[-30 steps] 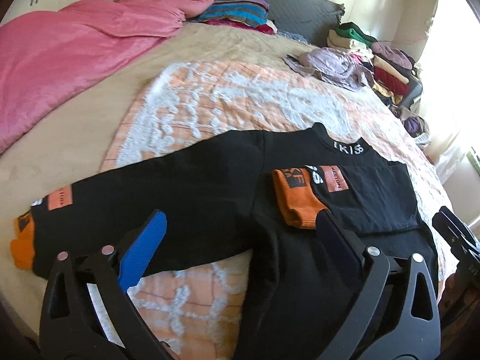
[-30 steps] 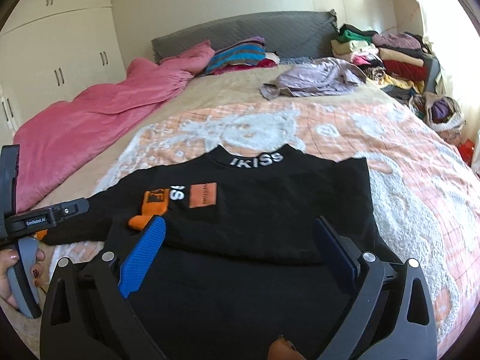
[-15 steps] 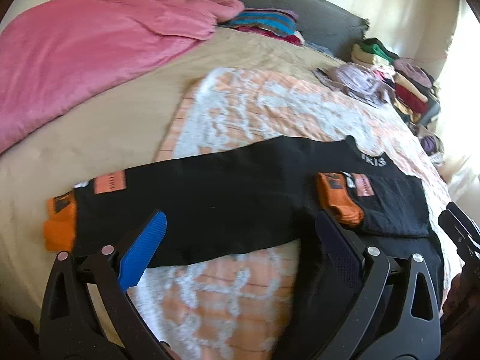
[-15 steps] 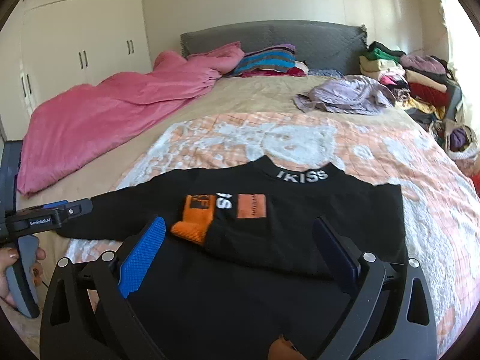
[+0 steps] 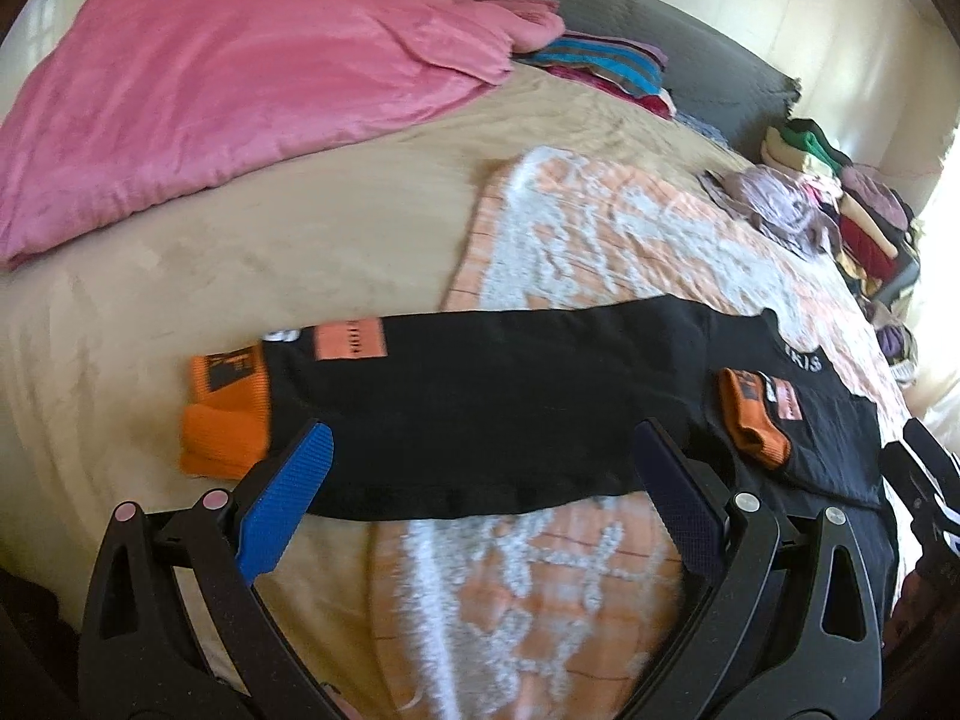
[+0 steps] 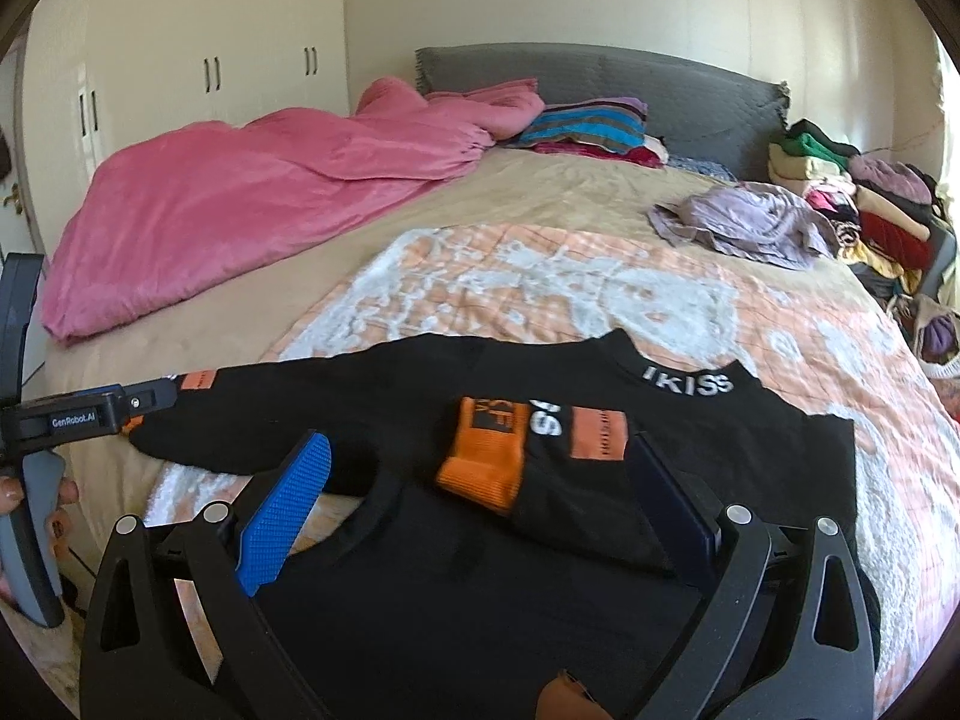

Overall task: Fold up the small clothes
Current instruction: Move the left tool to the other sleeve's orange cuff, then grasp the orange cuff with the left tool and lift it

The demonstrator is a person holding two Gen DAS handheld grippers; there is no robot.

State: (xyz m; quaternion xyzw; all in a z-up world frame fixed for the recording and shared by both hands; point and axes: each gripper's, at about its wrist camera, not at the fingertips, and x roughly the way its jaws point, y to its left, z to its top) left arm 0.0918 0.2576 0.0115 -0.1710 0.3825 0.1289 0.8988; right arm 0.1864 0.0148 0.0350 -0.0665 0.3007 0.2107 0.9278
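Your left gripper (image 5: 480, 498) hangs with its jaws spread wide and empty over the outstretched sleeve (image 5: 480, 396) of the black sweatshirt (image 6: 690, 450), whose orange cuff (image 5: 225, 420) lies at the left on the tan sheet. Your right gripper (image 6: 474, 516) is likewise wide open, holding nothing, above the folded-in sleeve (image 6: 528, 462) on the chest. The sweatshirt lies on the orange-and-white blanket (image 6: 540, 276). A pink duvet (image 6: 240, 198) sits far left, a lilac garment (image 6: 738, 222) and a clothes pile (image 6: 852, 198) far right, all well clear.
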